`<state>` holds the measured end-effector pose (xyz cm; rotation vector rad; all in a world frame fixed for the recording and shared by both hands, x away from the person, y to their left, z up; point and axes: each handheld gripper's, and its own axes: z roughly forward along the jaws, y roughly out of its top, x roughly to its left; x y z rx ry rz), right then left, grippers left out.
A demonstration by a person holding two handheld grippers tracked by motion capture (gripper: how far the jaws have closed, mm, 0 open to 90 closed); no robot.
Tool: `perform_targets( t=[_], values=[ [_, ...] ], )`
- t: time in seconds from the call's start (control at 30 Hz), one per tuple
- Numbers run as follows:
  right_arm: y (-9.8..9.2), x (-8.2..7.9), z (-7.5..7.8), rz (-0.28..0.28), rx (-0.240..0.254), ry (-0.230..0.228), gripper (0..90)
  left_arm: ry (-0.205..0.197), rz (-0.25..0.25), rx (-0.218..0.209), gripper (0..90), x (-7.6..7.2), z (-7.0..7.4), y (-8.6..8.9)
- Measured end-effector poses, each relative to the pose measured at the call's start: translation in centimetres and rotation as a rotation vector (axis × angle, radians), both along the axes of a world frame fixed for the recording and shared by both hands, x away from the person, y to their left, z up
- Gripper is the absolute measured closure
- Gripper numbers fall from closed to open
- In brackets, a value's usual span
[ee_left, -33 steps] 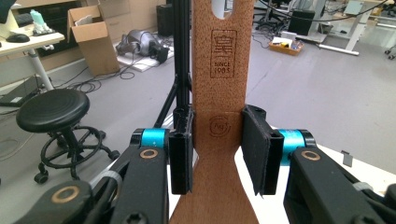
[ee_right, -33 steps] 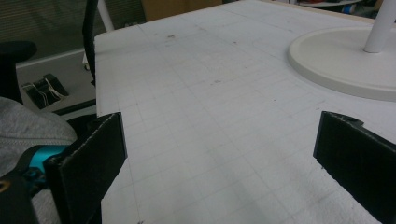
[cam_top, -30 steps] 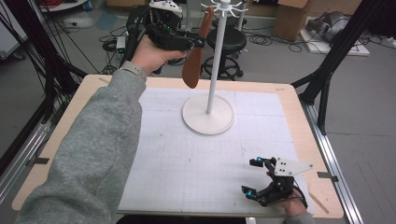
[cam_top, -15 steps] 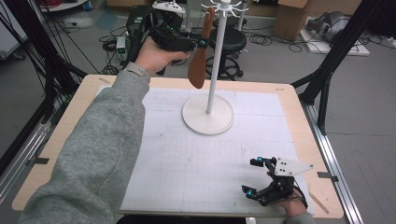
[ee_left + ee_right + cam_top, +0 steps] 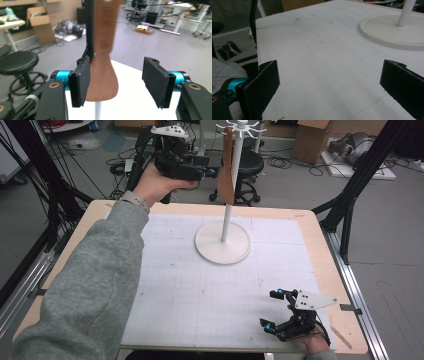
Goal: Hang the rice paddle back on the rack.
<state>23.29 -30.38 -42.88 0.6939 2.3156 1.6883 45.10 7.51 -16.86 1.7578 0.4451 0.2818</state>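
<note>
Open grid mat [image 5: 200,295] around white stand [image 5: 223,242]; hanging wooden spatula [image 5: 226,175] beside pole.

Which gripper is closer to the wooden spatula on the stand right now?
Left. The left gripper is beside the hanging wooden spatula; the right gripper rests low on the table's near edge.

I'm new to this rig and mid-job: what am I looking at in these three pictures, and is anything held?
A person works with hand-held tongs, one per hand. The high view looks down on the table. The other two pictures come from cameras riding on each pair of tongs. The left tongs are raised beside a wooden spatula hanging from a white stand; their jaws have just been opening, so the spatula sits between them, with a clear gap to one pad. The right tongs rest open near the table's edge, holding nothing.
</note>
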Motion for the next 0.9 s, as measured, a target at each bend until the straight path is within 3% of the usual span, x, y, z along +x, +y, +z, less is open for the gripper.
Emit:
perform_targets(
  t=[0.2, 0.53, 0.6, 0.7, 0.9],
  values=[
    [-0.1, 0.0, 0.1, -0.011, 0.012, -0.001, 1.2, -0.045, -0.051, -0.021, 28.6, -1.4, -1.0, 1.5],
    [0.4, 0.3, 0.1, 0.007, 0.009, 0.003, 1.2, -0.057, -0.027, -0.008, 11.1, -3.0, -2.1, 4.3],
    [0.5, 0.4, 0.0, 0.008, 0.007, 0.005, 1.1, -0.035, -0.033, -0.026, 7.9, -3.2, -2.3, 4.8],
    [0.6, 0.6, 0.1, 0.01, 0.003, 0.002, 1.2, 0.027, -0.046, -0.056, 6.5, -3.5, -2.8, 5.5],
    [0.8, 0.6, 0.2, 0.014, 0.005, -0.002, 1.2, 0.033, -0.061, -0.025, 1.7, -4.6, -4.1, 6.3]
  ],
)
